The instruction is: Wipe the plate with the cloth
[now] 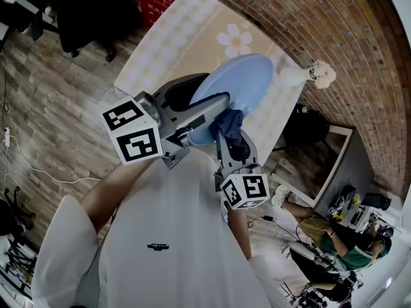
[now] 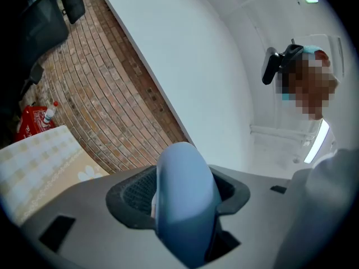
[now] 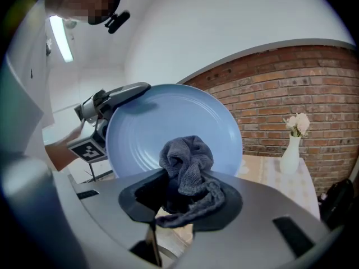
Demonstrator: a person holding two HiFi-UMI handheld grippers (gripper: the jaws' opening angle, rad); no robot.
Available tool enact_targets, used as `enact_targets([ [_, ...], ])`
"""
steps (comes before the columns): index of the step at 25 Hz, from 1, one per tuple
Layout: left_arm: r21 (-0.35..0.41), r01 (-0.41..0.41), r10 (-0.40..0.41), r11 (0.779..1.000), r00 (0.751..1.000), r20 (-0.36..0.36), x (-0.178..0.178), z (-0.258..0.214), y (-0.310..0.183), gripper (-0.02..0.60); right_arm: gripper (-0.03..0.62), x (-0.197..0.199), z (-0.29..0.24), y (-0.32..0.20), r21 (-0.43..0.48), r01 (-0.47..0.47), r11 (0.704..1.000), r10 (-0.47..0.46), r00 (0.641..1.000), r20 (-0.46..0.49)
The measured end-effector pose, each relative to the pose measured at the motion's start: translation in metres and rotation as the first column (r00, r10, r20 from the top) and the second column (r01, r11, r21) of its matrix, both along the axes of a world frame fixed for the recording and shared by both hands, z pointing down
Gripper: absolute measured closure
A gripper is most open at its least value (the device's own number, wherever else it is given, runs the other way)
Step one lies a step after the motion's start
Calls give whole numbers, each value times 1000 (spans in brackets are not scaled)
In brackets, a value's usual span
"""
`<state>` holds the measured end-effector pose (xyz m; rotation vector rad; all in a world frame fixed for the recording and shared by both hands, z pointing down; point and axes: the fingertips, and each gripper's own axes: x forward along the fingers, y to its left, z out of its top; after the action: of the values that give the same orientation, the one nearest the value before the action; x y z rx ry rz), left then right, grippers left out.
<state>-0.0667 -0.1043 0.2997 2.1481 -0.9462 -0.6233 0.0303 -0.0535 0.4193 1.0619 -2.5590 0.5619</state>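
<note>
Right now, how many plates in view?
1. The plate is gripped by its rim in the left gripper, above the table, with the right gripper's cloth close to its face. Part of the table is hidden behind it.

1. White short-sleeved shirt (image 1: pixel 160 236) here, tiny dark logo (image 1: pixel 158 246) on the chest.
2. Left gripper (image 1: pixel 209 101): grey shell, white marker cube (image 1: pixel 131 130) with black squares.
3. Right gripper (image 1: pixel 231 132): same grey, second marker cube (image 1: pixel 246 190) to match.
</note>
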Motion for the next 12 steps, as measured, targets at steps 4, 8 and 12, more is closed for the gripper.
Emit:
enact_targets([
  [4, -14, 26, -26, 1000, 1000, 10, -9, 4, -4, 335, 442, -24, -7, 14, -22, 69, 997, -68, 996, 63],
  [8, -25, 63, -62, 998, 997, 35, -14, 9, -5, 336, 442, -43, -22, 25, -53, 139, 989, -128, 975, 181],
  [12, -29, 89, -86, 996, 994, 68, -16, 16, -4, 336, 442, -60, -42, 37, -15, 224, 974, -213, 943, 256],
])
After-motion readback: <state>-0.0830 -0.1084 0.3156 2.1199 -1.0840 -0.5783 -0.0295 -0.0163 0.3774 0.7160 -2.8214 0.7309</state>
